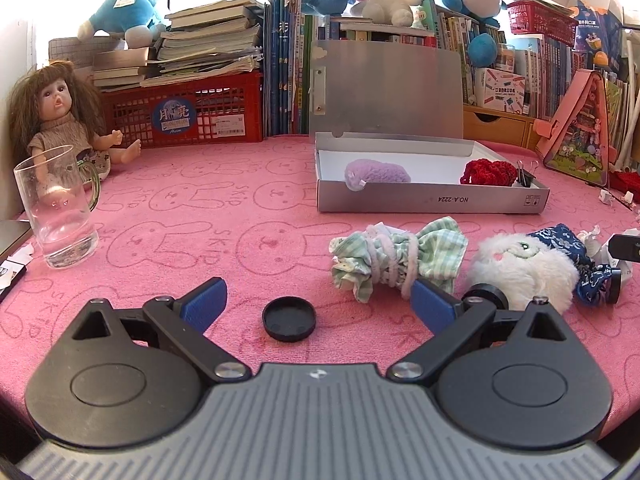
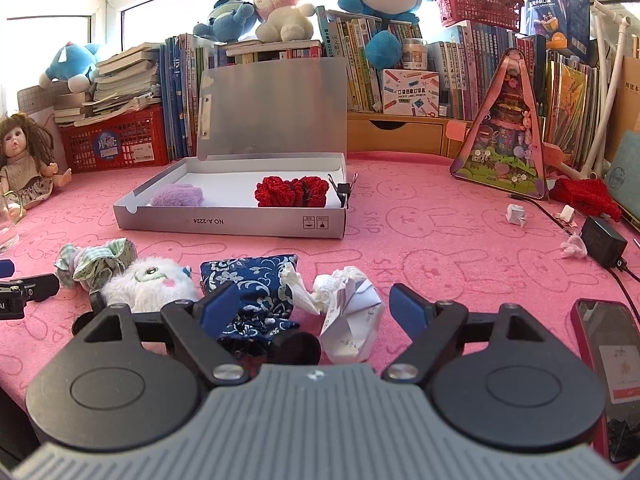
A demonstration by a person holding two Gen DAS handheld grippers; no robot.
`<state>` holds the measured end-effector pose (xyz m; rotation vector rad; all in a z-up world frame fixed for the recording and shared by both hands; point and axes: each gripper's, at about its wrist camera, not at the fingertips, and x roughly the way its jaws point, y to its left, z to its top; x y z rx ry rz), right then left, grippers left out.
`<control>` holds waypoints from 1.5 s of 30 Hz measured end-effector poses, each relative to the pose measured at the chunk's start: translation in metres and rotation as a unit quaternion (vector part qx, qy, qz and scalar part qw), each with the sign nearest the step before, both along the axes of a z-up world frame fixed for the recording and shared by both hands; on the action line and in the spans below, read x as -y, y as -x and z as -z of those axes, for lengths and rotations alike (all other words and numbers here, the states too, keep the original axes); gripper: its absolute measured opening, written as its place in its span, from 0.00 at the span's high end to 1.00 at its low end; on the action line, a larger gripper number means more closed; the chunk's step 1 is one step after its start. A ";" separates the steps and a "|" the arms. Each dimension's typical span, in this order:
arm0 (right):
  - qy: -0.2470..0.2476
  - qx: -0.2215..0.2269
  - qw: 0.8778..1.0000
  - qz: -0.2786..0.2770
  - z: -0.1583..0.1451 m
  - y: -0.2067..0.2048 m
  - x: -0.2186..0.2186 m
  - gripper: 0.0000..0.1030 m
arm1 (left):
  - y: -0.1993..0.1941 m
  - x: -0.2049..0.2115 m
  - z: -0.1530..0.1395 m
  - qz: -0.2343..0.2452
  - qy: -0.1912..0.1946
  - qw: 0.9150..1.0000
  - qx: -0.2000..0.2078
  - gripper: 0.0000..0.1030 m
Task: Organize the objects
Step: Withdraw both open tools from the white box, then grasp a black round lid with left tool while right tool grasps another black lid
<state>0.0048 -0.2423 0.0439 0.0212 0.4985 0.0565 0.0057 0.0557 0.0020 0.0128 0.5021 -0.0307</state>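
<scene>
Both grippers [image 1: 318, 300] [image 2: 316, 306] agape, perhaps just above pink cloth [image 1: 240, 208].

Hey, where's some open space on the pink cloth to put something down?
Free: between the glass mug and the grey box. Crowded: the gingham bundle, white plush, blue pouch and crumpled paper.

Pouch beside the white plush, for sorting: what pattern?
Dark blue pouch with white floral print; right wrist view.

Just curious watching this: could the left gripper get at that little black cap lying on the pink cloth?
Probably yes. The black cap lies alone on the pink cloth, between the left gripper's open jaws. Nothing covers it; the green checked bundle sits off to one side.
</scene>
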 end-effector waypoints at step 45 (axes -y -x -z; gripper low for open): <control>-0.019 -0.053 0.997 -0.050 0.029 -0.014 -0.009 0.56 | -0.015 -0.009 0.022 -0.033 -0.007 0.999 -0.019 0.03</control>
